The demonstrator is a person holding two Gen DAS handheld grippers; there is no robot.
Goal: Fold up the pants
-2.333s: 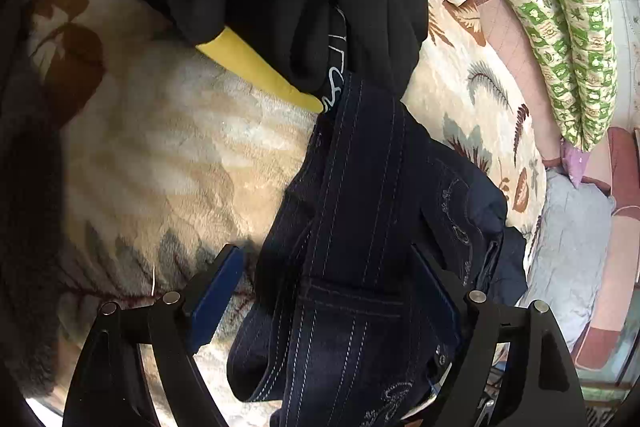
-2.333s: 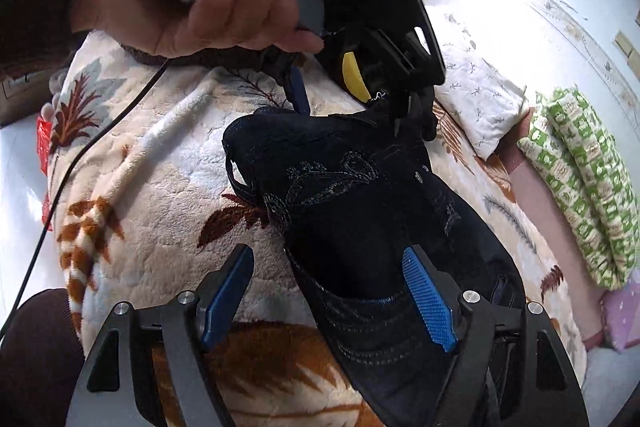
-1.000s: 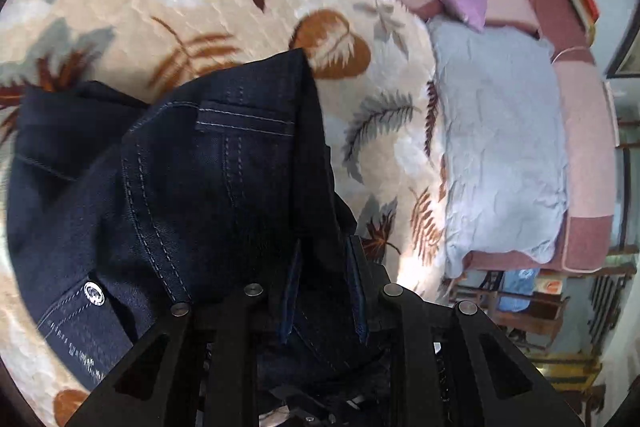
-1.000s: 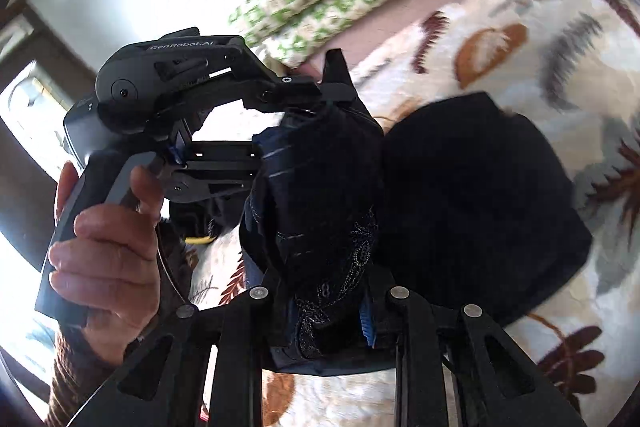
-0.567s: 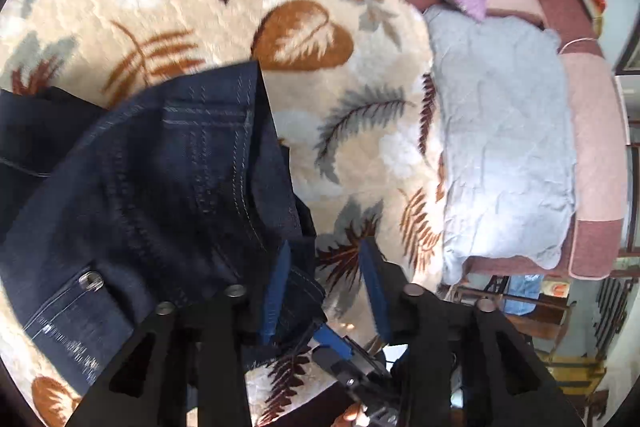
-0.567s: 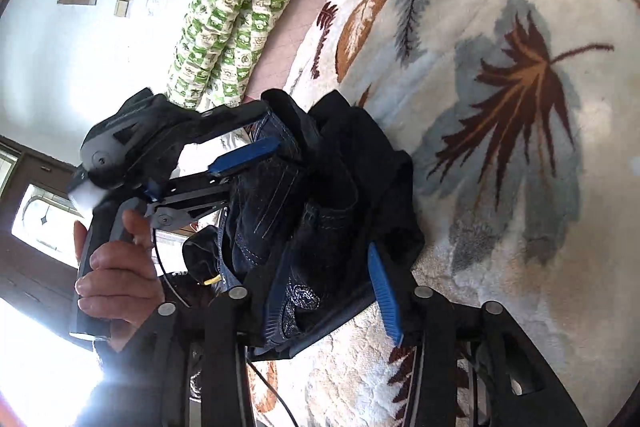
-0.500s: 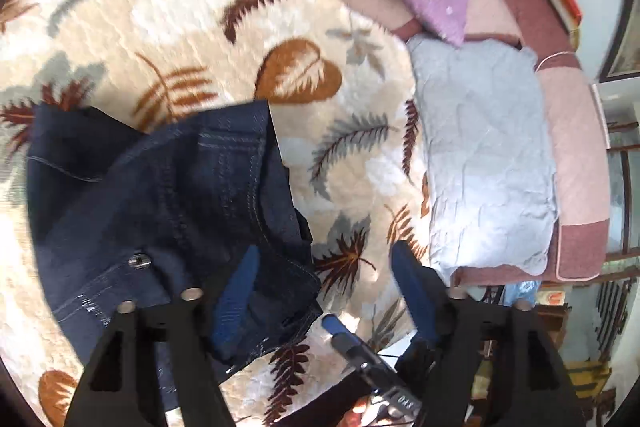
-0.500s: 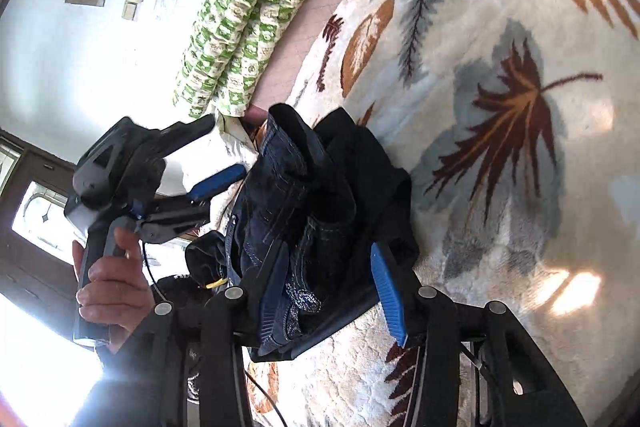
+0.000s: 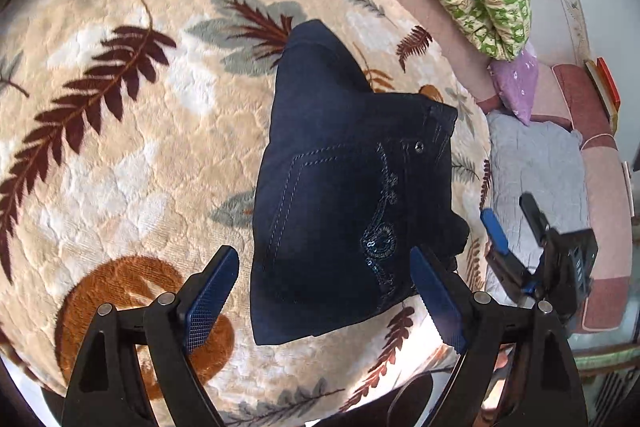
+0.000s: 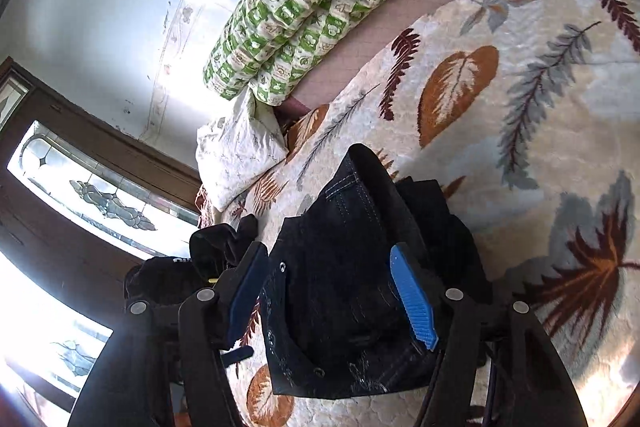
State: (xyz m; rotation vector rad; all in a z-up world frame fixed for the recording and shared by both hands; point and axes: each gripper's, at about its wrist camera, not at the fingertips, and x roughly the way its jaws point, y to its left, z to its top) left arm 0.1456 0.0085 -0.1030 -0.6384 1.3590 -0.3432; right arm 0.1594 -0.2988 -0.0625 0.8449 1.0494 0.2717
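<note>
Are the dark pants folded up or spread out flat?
Folded. The pants lie as one small stacked bundle on the leafy blanket, no legs stretched out.

This is a home bedroom. A bed (image 9: 120, 155) covered by a plush cream blanket (image 10: 520, 131) with a leaf print fills the room. At its far edge lie a rolled green-patterned quilt (image 10: 304, 3) and a white pillow (image 10: 236, 151). Beyond the pillow stands a dark wooden door with leaded glass (image 10: 100, 203).

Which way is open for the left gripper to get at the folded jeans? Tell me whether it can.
Probably yes. The left gripper is opening right over the near edge of the folded jeans, which lie flat on the leaf-print blanket. Nothing lies between them; the right gripper stands off to one side.
</note>
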